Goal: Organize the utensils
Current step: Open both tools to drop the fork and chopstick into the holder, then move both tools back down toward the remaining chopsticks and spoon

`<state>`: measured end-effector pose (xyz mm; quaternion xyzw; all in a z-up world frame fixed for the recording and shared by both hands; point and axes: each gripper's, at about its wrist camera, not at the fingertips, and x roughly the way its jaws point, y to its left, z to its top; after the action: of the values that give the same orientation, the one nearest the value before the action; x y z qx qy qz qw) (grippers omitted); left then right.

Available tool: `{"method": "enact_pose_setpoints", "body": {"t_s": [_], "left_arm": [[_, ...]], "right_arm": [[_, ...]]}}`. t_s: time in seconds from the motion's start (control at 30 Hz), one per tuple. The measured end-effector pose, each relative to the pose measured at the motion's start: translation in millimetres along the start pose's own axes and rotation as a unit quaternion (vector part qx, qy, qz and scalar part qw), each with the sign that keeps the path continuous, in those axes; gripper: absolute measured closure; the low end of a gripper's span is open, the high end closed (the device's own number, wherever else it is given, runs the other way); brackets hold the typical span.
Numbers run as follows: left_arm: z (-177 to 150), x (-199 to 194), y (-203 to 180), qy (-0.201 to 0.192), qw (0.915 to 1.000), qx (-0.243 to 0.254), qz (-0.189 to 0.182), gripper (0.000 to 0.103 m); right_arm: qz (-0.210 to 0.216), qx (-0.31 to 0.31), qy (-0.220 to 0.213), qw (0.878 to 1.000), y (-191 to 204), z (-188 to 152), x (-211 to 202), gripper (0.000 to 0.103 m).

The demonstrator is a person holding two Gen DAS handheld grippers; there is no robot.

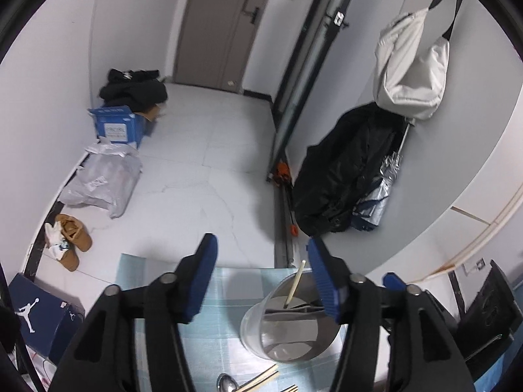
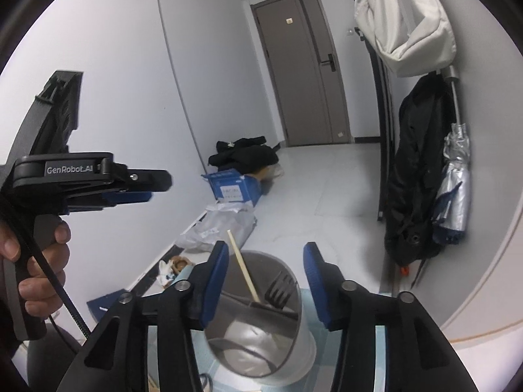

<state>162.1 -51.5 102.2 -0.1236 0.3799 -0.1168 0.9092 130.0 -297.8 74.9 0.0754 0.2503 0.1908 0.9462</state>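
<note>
A metal utensil cup (image 1: 287,326) stands on a light blue checked cloth (image 1: 225,297). It holds a pale chopstick (image 1: 294,284) and dark utensils. A spoon (image 1: 227,383) and loose chopsticks (image 1: 261,377) lie on the cloth in front of it. My left gripper (image 1: 261,254) is open and empty above the cloth, left of the cup. In the right wrist view, the cup (image 2: 258,320) holds a chopstick (image 2: 243,268) and a black fork (image 2: 281,289). My right gripper (image 2: 266,261) is open and empty over the cup. The left gripper (image 2: 130,189) shows at the left, hand-held.
Beyond the cloth's far edge is a white tiled floor (image 1: 209,170) with shoes (image 1: 70,238), a blue box (image 1: 119,127), plastic bags (image 1: 104,179) and a Jordan box (image 1: 39,313). A black coat (image 1: 346,170) and umbrella (image 2: 454,189) hang on the right wall.
</note>
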Motion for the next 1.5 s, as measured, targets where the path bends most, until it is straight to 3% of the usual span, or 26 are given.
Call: {"method": "enact_pose_setpoints", "body": {"t_s": [0.03,0.17,0.3,0.47,0.7,0.77,1.03,1.27,1.5], "left_arm": [[-3,-4,2,-0.003,1.0000,-0.004,0.002,0.037],[-12,-20,9,-0.022,0.9995,-0.015,0.013,0.033],[-27,-35,15,-0.041,0.9982,-0.031,0.032,0.019],[-46,-49,16,-0.058,0.9970,-0.027,0.045,0.017],[-72,-62,26,-0.076,0.9943,-0.026,0.070,0.001],[-81,-62,31,-0.075,0.9937,-0.031,0.077,0.001],[-114,-52,52,-0.056,0.9931,-0.045,0.093,0.001],[-139,-27,81,-0.009,0.9928,-0.092,0.076,0.001],[-149,-21,88,0.005,0.9943,-0.069,0.081,0.001]], "right_arm": [[-0.001,-0.001,-0.003,1.000,2,-1,-5,0.052],[-0.007,-0.003,-0.014,1.000,13,-1,-25,0.044],[-0.008,-0.007,-0.026,1.000,26,-3,-43,0.036],[-0.012,-0.016,-0.038,0.999,43,-12,-61,0.022],[-0.015,-0.027,-0.023,0.999,60,-39,-69,0.017],[-0.015,-0.026,-0.016,0.999,63,-47,-70,0.016],[-0.018,-0.023,0.025,0.999,69,-85,-61,0.013],[-0.019,-0.014,0.094,0.995,69,-117,-42,0.013],[-0.009,-0.008,0.171,0.985,72,-149,-14,0.013]]}}
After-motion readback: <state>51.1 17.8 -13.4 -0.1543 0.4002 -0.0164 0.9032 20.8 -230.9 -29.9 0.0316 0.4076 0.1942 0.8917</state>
